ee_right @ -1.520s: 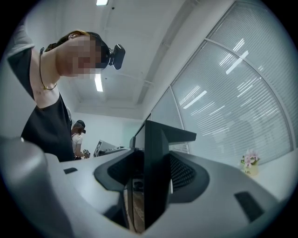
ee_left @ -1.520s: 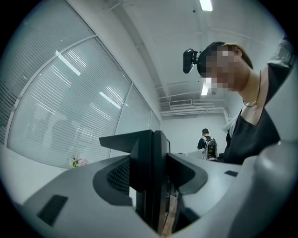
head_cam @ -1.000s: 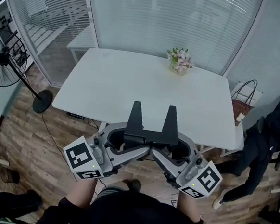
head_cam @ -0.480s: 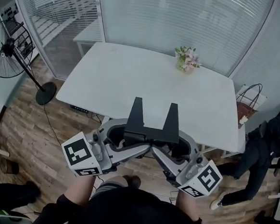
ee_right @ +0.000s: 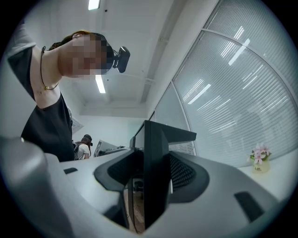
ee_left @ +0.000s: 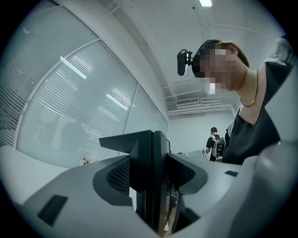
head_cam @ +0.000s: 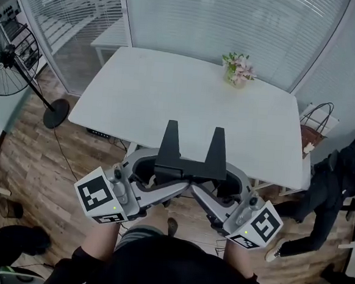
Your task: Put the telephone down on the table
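The telephone is a black piece with two tapered uprights that point toward the table. It hangs over the wooden floor, just short of the white table's near edge. My left gripper is shut on its left end and my right gripper on its right end. In the left gripper view the telephone stands edge-on between the grey jaws with the pads against it. The right gripper view shows the telephone clamped between its pads in the same way.
A small vase of pink flowers stands at the table's far edge, before glass walls with blinds. A standing fan is on the floor at left. On the right are a bag and a person in dark clothes.
The head view has shifted slightly, so the table sits a little higher in the picture. Both grippers and the telephone have kept their place.
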A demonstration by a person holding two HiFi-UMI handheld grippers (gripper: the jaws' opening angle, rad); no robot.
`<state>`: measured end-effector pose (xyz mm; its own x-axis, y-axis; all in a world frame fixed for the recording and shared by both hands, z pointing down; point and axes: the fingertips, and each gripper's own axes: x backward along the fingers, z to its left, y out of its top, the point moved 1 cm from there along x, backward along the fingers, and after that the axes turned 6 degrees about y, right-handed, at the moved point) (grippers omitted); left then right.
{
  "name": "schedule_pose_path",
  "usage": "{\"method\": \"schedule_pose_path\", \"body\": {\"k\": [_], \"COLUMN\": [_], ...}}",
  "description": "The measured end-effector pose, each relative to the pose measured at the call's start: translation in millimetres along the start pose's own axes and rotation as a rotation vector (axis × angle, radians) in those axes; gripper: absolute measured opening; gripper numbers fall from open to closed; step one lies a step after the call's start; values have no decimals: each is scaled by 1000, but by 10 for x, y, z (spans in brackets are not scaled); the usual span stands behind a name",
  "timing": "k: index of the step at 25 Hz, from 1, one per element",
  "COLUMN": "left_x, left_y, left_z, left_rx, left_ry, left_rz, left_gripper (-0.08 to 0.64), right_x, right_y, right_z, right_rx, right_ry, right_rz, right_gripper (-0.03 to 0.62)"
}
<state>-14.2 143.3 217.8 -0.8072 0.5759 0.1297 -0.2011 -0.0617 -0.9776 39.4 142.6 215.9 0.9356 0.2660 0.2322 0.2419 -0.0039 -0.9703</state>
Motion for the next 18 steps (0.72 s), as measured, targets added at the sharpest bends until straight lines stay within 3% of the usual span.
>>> {"method": "schedule_pose_path", "body": {"k": [8, 18], "left_x": [-126, -578], "left_y": [-52, -28], "left_z": [131, 749], "left_rx": [4, 6], "left_ry": [-50, -94], "left_rz": [2, 11], "left_gripper": [235, 235], "right_x": [7, -179], "right_y": [-44, -55], "right_z": [-162, -882], "right_rx": [10, 16], "right_ry": [-46, -86], "right_rz": [14, 20], "right_gripper": [225, 225]}}
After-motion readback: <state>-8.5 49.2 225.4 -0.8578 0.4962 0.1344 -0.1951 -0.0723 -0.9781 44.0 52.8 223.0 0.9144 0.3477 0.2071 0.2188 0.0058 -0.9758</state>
